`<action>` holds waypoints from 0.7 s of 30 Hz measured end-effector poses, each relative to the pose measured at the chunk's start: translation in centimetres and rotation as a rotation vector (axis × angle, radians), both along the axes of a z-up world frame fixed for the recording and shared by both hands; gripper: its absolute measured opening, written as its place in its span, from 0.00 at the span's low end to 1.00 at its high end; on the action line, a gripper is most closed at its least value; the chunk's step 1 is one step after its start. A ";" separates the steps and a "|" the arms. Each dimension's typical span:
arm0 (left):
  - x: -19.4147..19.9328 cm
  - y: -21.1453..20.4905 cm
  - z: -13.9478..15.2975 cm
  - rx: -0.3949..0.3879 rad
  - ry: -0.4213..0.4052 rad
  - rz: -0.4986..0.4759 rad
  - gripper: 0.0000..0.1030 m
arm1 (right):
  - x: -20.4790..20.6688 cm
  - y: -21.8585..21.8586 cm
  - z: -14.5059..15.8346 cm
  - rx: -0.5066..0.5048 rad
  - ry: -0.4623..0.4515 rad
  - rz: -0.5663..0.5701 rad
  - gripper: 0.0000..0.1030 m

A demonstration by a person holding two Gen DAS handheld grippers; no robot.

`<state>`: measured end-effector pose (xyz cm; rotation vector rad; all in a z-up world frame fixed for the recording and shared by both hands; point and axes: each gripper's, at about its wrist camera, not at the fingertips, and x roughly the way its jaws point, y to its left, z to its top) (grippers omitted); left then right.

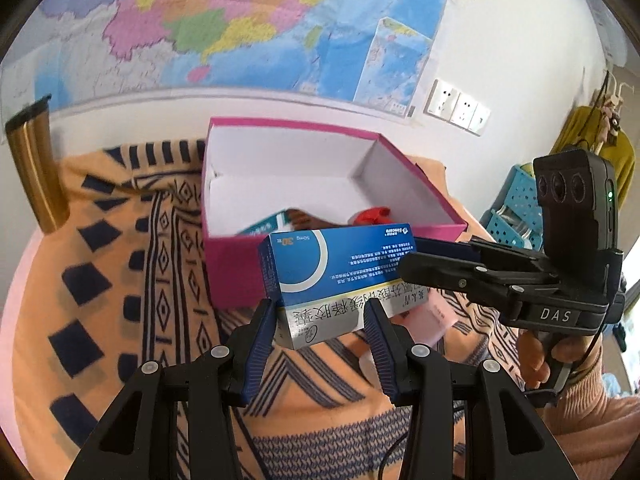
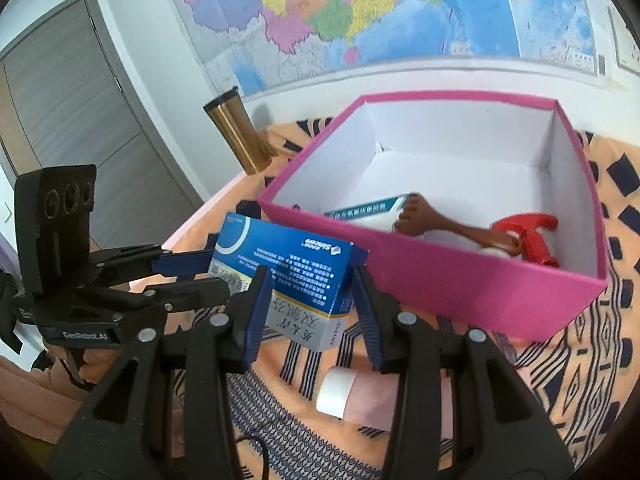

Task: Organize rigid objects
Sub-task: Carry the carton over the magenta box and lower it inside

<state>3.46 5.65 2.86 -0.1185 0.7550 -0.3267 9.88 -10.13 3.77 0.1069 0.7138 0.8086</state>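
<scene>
Hidden: I could not see under the blue carton [image 1: 336,276], and the pink box's [image 1: 224,256] near wall cut off most of what lay inside it.
Hard to read: the carton's print sat upside down in my left view; I made out only "30" and a brand logo.
In the box: a teal-edged packet [image 2: 372,206], a brown spoon-like piece [image 2: 436,226] and a red plastic piece [image 2: 528,232], all partly covered by the wall.
Carton: I had it off the cloth [image 1: 120,280], just in front of the pink box's near wall and outside it.
Left gripper [image 1: 320,320]: its ribbed blue pads pressed the carton's white lower end from both sides, holding it.
Right gripper [image 2: 310,300]: its pads flanked the carton's other end; the right pad seemed to touch, but I could not tell whether it truly gripped.
Bottle: a pink tube with a white cap [image 2: 360,398] lay on its side on the cloth below my right fingers, partly hidden by them.
Materials: glossy cardboard carton; stiff pink box with white lining; orange cloth with navy geometric print; a brass-toned metal tumbler [image 2: 240,136] upright beyond the box.
Backdrop: a coloured wall map [image 1: 224,28], cut off by the lens edge.
</scene>
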 end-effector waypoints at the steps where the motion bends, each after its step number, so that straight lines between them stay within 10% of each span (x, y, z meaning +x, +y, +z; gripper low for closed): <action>1: 0.2 -0.3 0.2 0.017 -0.011 -0.003 0.44 | 0.1 -0.1 0.3 -0.001 -0.009 -0.005 0.43; 21: 4.9 0.0 2.2 0.040 -0.037 0.008 0.44 | 3.9 -0.4 3.4 0.032 -0.066 -0.058 0.43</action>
